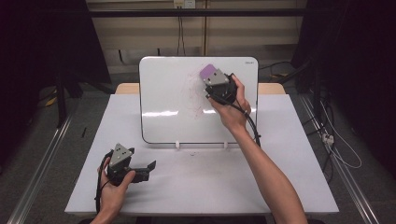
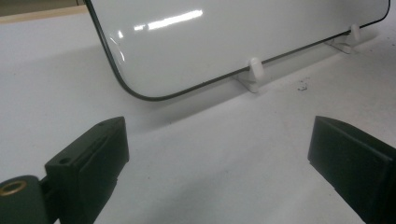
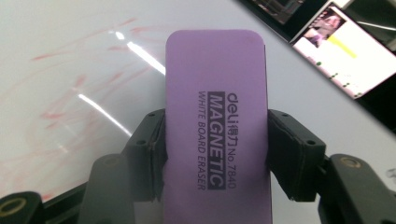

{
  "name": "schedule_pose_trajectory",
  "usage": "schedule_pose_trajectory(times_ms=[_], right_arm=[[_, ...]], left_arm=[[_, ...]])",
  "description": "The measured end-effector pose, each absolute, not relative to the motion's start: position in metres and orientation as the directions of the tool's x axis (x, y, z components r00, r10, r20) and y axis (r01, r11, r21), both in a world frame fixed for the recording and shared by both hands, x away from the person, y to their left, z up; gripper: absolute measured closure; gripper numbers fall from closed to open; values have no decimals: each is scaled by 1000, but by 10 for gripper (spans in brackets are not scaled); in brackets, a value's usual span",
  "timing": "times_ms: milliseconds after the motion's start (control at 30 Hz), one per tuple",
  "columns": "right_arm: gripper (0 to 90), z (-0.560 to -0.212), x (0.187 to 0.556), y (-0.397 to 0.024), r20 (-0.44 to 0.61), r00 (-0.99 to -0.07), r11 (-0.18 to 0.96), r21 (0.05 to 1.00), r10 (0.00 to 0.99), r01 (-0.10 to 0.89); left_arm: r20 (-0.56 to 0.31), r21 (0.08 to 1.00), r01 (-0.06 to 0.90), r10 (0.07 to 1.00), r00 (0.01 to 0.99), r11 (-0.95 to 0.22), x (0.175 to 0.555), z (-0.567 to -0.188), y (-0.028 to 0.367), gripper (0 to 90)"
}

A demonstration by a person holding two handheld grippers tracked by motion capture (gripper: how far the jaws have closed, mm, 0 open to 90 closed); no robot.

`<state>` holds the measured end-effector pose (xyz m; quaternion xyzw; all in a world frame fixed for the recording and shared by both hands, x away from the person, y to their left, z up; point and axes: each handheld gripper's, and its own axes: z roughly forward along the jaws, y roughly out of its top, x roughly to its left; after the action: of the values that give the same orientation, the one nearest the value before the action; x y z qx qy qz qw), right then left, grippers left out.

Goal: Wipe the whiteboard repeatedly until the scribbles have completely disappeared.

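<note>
Eraser [image 3: 217,135], a light purple block that looks rigid enough for a firm squeeze, sits against the upright whiteboard [image 1: 168,93] over faint red smears, clamped across its long sides by the right tool [image 3: 215,154], while the left tool [image 2: 215,163] gapes wide above the counter [image 1: 196,177].

purple eraser [image 3: 217,140], flat against smeared whiteboard [image 1: 168,102]

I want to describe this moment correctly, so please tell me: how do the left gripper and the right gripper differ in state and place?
The right gripper is shut on the purple eraser and held up at the whiteboard, by faint red smears. The left gripper is open with nothing between its jaws, low over the white table in front of the whiteboard. Both are black, two-jawed, and held in a hand.
</note>
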<state>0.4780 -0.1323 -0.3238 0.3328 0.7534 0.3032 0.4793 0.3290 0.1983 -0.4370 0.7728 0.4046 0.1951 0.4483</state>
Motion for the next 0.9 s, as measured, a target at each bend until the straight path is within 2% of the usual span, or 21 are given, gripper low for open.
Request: schedule_pose_trajectory(times_ms=[100,200,300,533,733,900], right_arm=[[416,-312,488,-138,-519,-289,583,784,804,214],[416,-306,496,-143,-497,-300,566,795,814,218],[417,-310,494,-136,-538,-290,601,773,792,206],[417,-337,470,-105,-546,-404,648,740,734,178],[417,-343,464,-99,-556,-432,668,726,710,164],[417,-331,474,-102,-586,-380,676,718,715,165]], left_arm=[[-64,846,458,800,597,-274,329,-438,199,51],[-69,847,459,801,595,-268,329,-437,200,52],[-67,850,454,801,594,-265,328,-436,200,52],[-61,851,450,802,595,-269,327,-436,199,52],[-62,850,453,803,593,-269,328,-437,199,52],[-63,851,454,806,589,-265,330,-437,200,52]])
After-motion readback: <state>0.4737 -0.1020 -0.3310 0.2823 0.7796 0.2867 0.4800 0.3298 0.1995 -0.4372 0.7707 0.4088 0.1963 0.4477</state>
